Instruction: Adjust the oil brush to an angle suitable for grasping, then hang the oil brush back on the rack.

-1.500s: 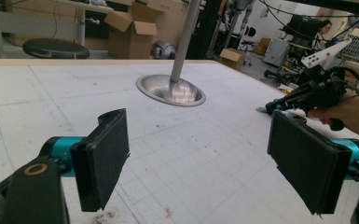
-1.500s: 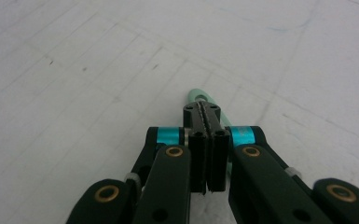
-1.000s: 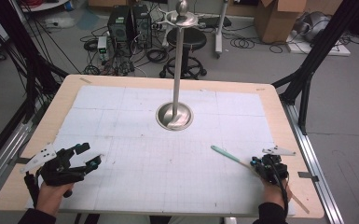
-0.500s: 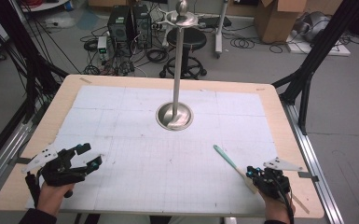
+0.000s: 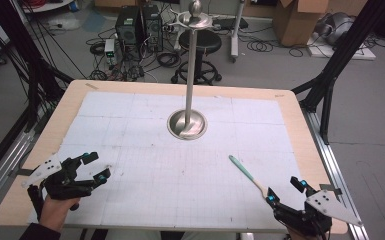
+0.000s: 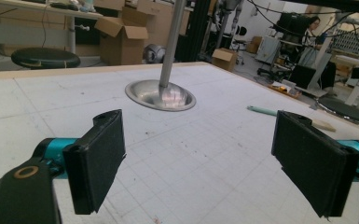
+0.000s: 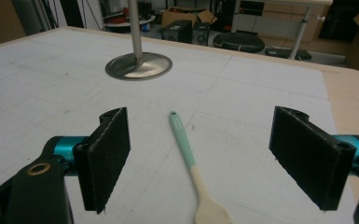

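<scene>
Your left tongs (image 5: 91, 166) rest at the near-left corner of the tabletop (image 5: 290, 107), well apart from the metal stand (image 5: 187, 123) that serves as landmark at mid-table. Their jaws are released, spread wide with nothing between them; your left hand (image 5: 55, 212) grips the body from beneath, and the grey three-cornered plate (image 5: 43, 168) sits on top. In the left gripper view, the left tongs (image 6: 198, 161) point toward the stand's round base (image 6: 161, 94), whose pole rises out of the top of the view.

Your right tongs (image 5: 286, 192) sit at the near-right corner, on the opposite side of the stand from the left pair. Their jaws are likewise released and wide apart, holding nothing. In the right gripper view, the right tongs (image 7: 200, 156) look up the table toward the stand's base (image 7: 139, 66).

A wooden spoon (image 5: 249, 174) with a pale green handle lies flat on the white gridded mat (image 5: 145, 180), nearer you than the stand and to its right. Its handle end points back toward the stand; its wooden bowl end lies just beside the right tongs' left jaw tip. In the right gripper view the spoon (image 7: 191, 163) lies in line with the gap between the jaws, on the stand's side of them, touching neither pad. In the left gripper view the spoon (image 6: 279, 114) shows to the right of the stand, beyond the right-hand jaw.
</scene>
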Demonstrator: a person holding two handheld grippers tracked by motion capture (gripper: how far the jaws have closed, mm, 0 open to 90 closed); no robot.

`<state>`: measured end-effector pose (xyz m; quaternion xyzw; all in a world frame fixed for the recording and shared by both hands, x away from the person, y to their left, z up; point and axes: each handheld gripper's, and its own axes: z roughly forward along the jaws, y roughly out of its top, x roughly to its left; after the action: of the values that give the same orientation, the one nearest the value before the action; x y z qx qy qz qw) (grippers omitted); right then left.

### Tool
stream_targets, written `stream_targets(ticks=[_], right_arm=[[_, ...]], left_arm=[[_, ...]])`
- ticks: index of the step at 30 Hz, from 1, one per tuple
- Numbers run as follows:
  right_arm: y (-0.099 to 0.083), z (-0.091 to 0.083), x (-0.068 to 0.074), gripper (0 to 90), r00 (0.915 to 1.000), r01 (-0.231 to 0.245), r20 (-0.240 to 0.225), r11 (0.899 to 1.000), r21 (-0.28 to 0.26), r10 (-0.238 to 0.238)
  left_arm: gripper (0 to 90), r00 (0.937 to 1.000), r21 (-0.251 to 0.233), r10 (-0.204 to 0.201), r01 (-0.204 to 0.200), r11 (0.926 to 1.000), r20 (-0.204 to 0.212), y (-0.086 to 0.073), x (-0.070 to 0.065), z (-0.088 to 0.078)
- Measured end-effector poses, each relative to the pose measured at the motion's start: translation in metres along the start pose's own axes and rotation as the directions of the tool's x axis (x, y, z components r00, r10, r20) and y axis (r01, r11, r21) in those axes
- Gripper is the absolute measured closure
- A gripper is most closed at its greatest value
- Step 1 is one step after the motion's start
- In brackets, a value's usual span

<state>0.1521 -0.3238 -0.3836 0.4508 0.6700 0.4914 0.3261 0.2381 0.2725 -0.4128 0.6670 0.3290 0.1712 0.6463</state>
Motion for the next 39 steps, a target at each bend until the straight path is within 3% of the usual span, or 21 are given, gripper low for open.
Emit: stream_targets(ticks=[5, 15, 23, 33, 39], right_arm=[[-0.001, -0.002, -0.001, 16.0, 0.9999, 0.009, -0.009, 1.000, -0.030, -0.009], [-0.002, 0.002, -0.003, 16.0, 0.9995, 0.018, -0.027, 1.000, -0.024, -0.019], [-0.003, 0.010, -0.006, 16.0, 0.9998, 0.008, -0.019, 1.000, -0.010, -0.008], [-0.005, 0.023, -0.005, 16.0, 0.9994, 0.019, -0.030, 0.998, 0.062, -0.017], [-0.007, 0.039, -0.011, 16.1, 0.9988, -0.002, -0.049, 0.992, 0.128, 0.009]], left_arm=[[18.4, 1.0000, 0.005, -0.007, 0.007, 1.0000, -0.002, -0.001, 0.001, -0.001], [19.0, 0.9996, -0.008, -0.015, 0.015, 0.9999, -0.022, -0.001, 0.001, -0.007], [19.3, 0.9999, 0.007, -0.015, 0.015, 0.9999, -0.008, -0.003, 0.000, -0.003], [19.4, 0.9996, -0.003, -0.026, 0.026, 0.9996, -0.013, -0.004, 0.000, -0.003], [19.4, 0.9996, 0.006, -0.027, 0.027, 0.9996, -0.011, -0.005, 0.001, -0.001]])
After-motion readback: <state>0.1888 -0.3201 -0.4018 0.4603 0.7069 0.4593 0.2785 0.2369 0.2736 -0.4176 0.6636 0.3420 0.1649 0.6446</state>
